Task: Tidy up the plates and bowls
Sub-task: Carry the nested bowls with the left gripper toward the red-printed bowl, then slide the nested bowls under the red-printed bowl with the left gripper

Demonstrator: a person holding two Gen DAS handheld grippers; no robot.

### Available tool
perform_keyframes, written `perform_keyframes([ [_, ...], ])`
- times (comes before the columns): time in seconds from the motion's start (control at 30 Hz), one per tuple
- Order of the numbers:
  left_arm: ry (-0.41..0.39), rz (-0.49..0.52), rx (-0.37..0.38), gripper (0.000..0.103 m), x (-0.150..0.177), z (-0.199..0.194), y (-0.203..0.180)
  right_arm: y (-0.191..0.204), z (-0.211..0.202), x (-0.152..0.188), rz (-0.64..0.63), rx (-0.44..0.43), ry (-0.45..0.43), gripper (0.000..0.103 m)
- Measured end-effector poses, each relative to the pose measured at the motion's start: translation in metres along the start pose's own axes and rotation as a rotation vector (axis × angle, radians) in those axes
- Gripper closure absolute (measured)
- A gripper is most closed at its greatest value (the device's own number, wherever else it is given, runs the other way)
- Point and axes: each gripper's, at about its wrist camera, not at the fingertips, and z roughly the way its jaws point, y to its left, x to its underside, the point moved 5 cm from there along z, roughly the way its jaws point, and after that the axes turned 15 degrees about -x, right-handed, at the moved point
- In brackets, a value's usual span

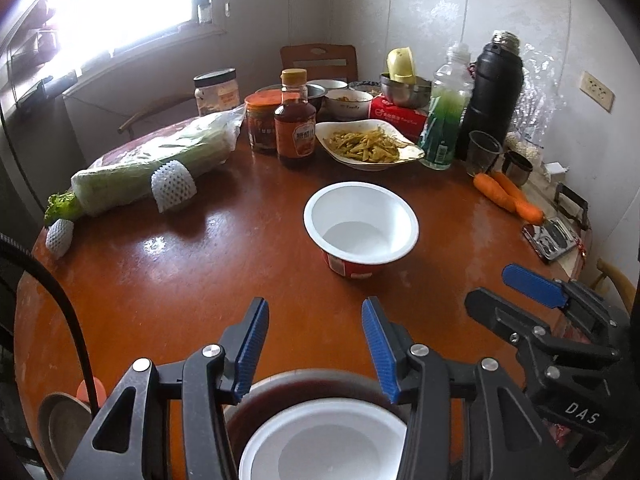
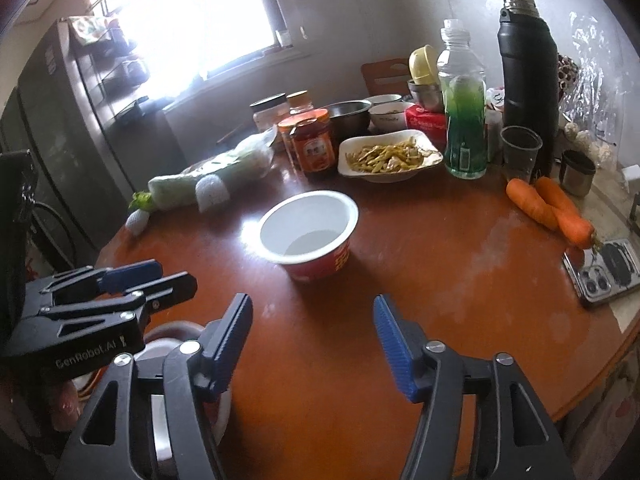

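From the left wrist view, the left gripper [image 1: 315, 308] hangs over the near part of the round brown surface [image 1: 200, 264] with its blue pads [image 1: 252, 344] spread and nothing between them. Directly beneath it, at the near edge, sits a white-lined bowl [image 1: 324, 444] nested in a darker bowl; the pads stand above its rim without touching it. A second paper bowl [image 1: 360, 228], white inside and red outside, stands alone in the middle of the surface, well apart from the dish of yellow-green vegetables [image 1: 368, 144] behind it. The right gripper [image 1: 508, 288] shows at the right, pointing towards that middle bowl.

From the right wrist view, the right gripper [image 2: 312, 312] is likewise spread and empty, its jaws wider than a narrow pinch needs. The red paper bowl [image 2: 308, 232] lies ahead and slightly left of its line. The left gripper [image 2: 156, 276] sits low at the left, over the near bowls [image 2: 160, 352].

The step in hand looks like fetching the middle bowl to stack with the near ones. To do it well, I would bring one pad inside the rim and the other outside the wall, pinch gently since thin paper would likely buckle, and lift straight up before carrying it. The carrots [image 2: 556, 212] and phone [image 2: 608, 272] lie well to the right, out of the way.
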Motion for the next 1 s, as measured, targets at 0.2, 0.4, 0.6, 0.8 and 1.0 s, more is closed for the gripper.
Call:
perform_keyframes([
  [0.2,0.023,-0.02,-0.009,0.054,-0.016,0.02,0.0,-0.012,0.016,-0.021,-0.003,-0.012,-0.002,0.037],
  [0.4,0.032,-0.041,-0.009,0.053,-0.028,0.035,-0.001,-0.025,0.041,-0.035,-0.004,-0.017,0.022,0.037],
  [0.6,0.064,-0.046,-0.01,0.053,-0.031,0.052,-0.003,-0.045,0.07,-0.044,0.015,-0.018,0.058,0.037],
  [0.8,0.093,-0.063,-0.008,0.052,-0.036,0.068,0.001,-0.051,0.094,-0.047,0.005,-0.039,0.099,0.041],
  [1.0,0.107,-0.07,-0.009,0.052,-0.04,0.081,0.005,-0.043,0.113,-0.048,-0.04,-0.073,0.134,0.046],
])
